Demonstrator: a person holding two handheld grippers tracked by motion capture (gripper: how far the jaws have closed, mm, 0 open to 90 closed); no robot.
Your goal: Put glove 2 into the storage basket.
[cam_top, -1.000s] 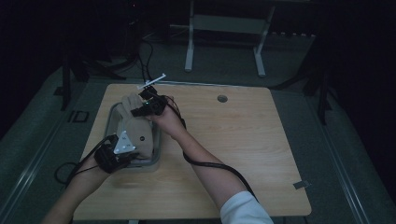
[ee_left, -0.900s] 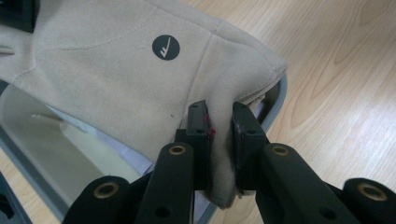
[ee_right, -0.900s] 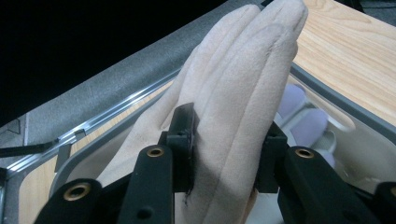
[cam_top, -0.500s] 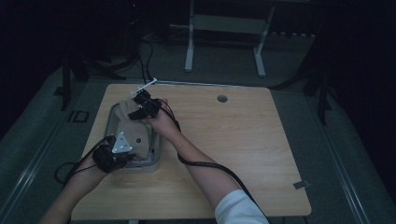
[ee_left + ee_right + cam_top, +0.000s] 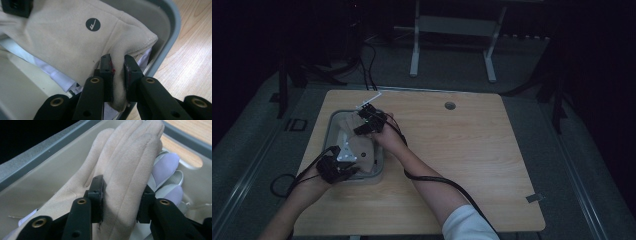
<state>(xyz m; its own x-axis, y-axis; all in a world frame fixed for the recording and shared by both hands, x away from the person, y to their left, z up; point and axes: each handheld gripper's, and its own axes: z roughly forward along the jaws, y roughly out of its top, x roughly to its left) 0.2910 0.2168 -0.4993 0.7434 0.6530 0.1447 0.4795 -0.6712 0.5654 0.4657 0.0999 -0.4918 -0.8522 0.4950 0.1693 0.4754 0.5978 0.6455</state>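
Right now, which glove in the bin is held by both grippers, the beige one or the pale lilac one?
The beige glove: the left gripper pinches its cuff, the right gripper straddles its finger end. The pale lilac glove lies underneath, untouched.

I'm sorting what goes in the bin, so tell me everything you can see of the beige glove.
The beige glove looks like soft suede-like fabric with stitched finger seams and a round dark logo patch near the cuff. It lies stretched inside the grey bin, over white and lilac gloves. The left gripper pinches a fold at its cuff; the right gripper straddles it at the base of its fingers, jaws just opening.
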